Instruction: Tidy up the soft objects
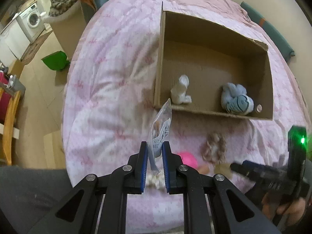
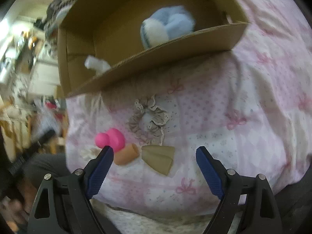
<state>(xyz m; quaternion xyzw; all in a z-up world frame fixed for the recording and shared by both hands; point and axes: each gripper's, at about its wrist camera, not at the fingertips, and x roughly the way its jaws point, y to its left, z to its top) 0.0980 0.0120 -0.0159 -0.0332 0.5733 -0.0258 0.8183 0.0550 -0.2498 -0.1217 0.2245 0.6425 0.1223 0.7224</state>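
- The left tool (image 1: 154, 152) pinches a small plastic packet (image 1: 160, 128), lifted off the bed (image 1: 109, 89) to go into the box (image 1: 214, 66) (just beyond).
- The right tool (image 2: 154, 152) is spread wide above the tan pouch (image 2: 159, 159), ready to grab.

Bed covered by a pink quilt (image 2: 243, 97) with bow print, bearing an open cardboard box (image 1: 270, 89), and nearer its edge a frilled scrunchie (image 2: 150, 119), a pink toy (image 2: 112, 140), an orange tube (image 2: 126, 156) and an olive cloth (image 2: 159, 159).
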